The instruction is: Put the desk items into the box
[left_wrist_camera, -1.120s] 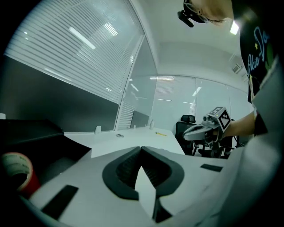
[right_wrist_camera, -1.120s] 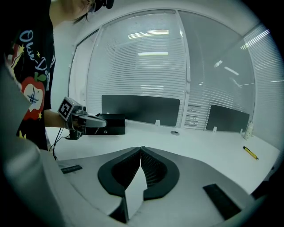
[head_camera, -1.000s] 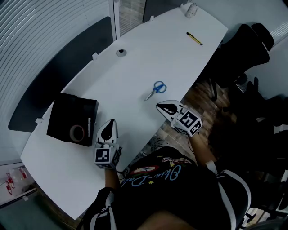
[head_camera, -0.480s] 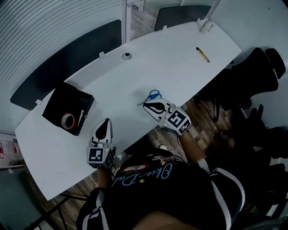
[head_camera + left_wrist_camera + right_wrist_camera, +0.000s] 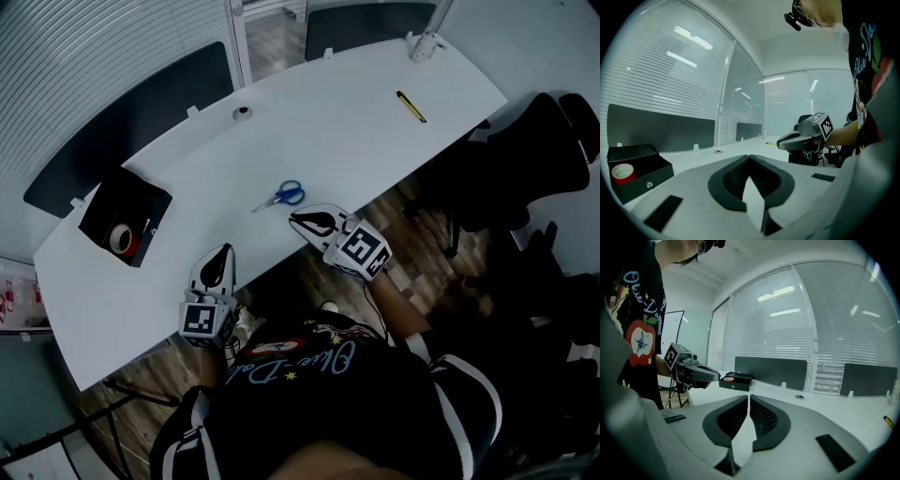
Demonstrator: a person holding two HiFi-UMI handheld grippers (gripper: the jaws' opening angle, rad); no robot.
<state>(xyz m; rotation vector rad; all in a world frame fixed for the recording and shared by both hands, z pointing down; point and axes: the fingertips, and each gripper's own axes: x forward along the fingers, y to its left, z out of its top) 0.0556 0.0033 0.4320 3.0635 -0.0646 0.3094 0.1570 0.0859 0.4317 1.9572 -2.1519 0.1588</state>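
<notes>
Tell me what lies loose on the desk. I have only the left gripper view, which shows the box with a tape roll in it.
Observer: Blue-handled scissors lie on the desk, just beyond the right gripper.
Operator: Check that gripper's jaws.
Observer: They stand a narrow slit apart, having just been opening, with nothing between them.
Operator: Give me the scissors' lie.
Observer: They look closed, with the blades pointing toward the desk's left end, where the box stands well apart from them.
</notes>
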